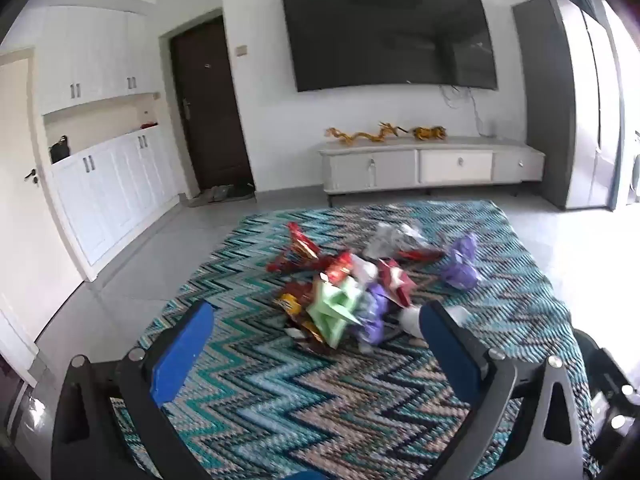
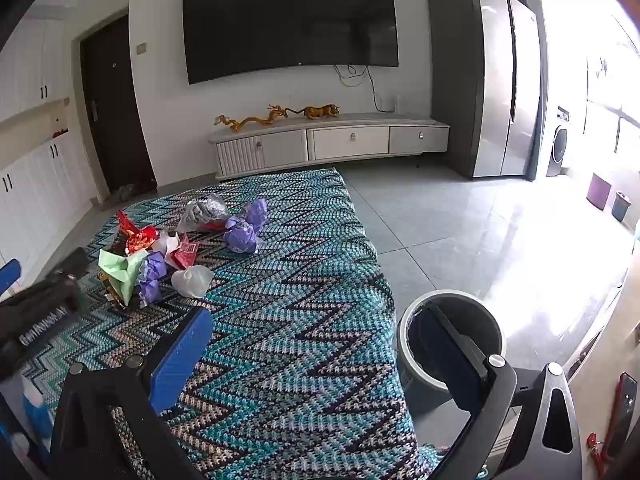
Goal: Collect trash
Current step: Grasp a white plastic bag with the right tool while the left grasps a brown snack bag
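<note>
Trash (image 1: 352, 292) lies heaped on a zigzag-patterned rug (image 1: 280, 392) in a living room, with crumpled red, green, purple and white wrappers clustered near the middle and a silver bag (image 2: 206, 210) and a purple wad (image 2: 240, 234) just behind. The left gripper (image 1: 316, 332) hovers spread wide and empty before the pile; the right gripper (image 2: 316, 344), equally wide and empty, hangs beside a round bin (image 2: 452, 300) standing on the tiles at the rug's edge. Collection appears barely begun, with every visible piece left to gather.
</note>
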